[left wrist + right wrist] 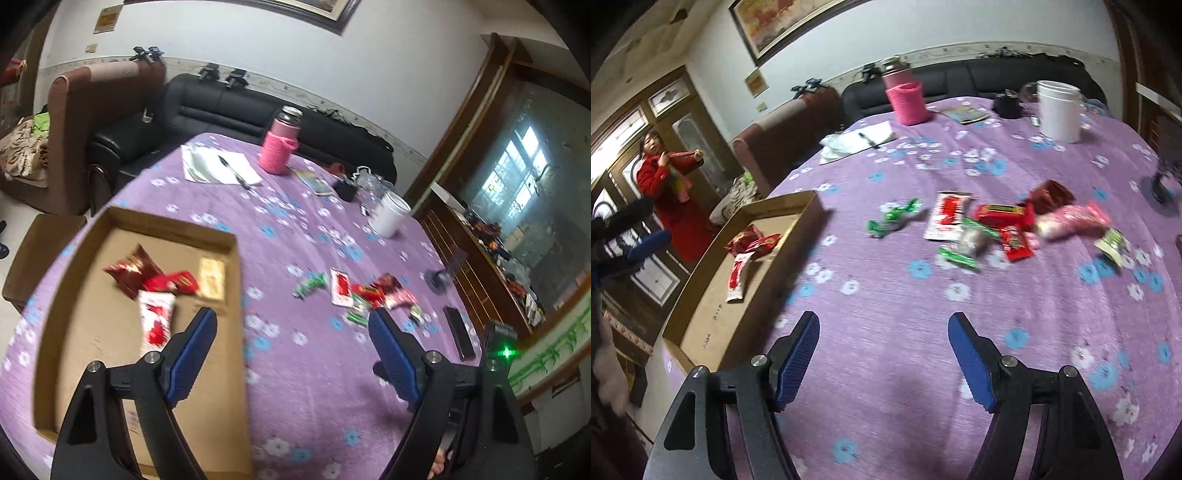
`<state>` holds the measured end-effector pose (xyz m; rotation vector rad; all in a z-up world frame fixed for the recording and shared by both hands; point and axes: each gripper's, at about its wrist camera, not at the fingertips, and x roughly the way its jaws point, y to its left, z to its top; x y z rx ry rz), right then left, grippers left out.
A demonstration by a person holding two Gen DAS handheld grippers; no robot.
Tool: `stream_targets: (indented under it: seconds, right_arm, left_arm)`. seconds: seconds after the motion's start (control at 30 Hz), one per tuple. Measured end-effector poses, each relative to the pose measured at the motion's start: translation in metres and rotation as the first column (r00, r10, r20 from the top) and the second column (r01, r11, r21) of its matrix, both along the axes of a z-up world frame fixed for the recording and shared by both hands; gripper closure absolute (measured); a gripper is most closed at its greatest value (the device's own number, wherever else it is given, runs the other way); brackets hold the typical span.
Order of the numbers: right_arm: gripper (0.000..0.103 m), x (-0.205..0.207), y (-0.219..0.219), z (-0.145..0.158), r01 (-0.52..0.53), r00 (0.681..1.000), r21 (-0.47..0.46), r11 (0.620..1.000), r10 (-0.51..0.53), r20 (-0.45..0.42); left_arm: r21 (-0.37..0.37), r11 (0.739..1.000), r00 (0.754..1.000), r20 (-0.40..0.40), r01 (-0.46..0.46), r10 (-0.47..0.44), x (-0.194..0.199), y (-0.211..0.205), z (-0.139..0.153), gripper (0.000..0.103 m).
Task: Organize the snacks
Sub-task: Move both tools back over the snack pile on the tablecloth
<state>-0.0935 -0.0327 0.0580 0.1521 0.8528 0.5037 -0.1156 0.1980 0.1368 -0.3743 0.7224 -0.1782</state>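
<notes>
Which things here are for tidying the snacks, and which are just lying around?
For the job:
- box
- snacks in the box
- loose snacks on the cloth
- left tongs and right tongs, both open and empty

Just lying about:
- pink bottle
- white cup
- paper with pen
- phone

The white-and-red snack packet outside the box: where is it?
In the right wrist view, the white-and-red packet lies on the purple tablecloth, between green candies and red packets.

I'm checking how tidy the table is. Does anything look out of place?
Yes: a loose heap of snack packets lies scattered on the purple tablecloth, outside the cardboard box, which holds only a few.
</notes>
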Motion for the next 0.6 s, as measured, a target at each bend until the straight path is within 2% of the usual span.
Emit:
stream_targets:
  seconds: [0.23, 0.6]
  right_arm:
    - [0.027, 0.0, -0.02, -0.004, 0.046, 0.999, 0.01, 0.999, -0.046, -0.001]
    - [0.027, 0.005, -0.032, -0.018, 0.07, 0.997, 0.032, 0.997, -0.069, -0.03]
  left_arm:
    - [0.007, 1.0, 1.0, 0.004, 0.022, -0.022, -0.013, -0.03, -0.015, 0.019]
    - [-0.021, 1.0, 0.999, -0.051, 0.016, -0.017, -0.011, -0.035, -0.039, 0.019]
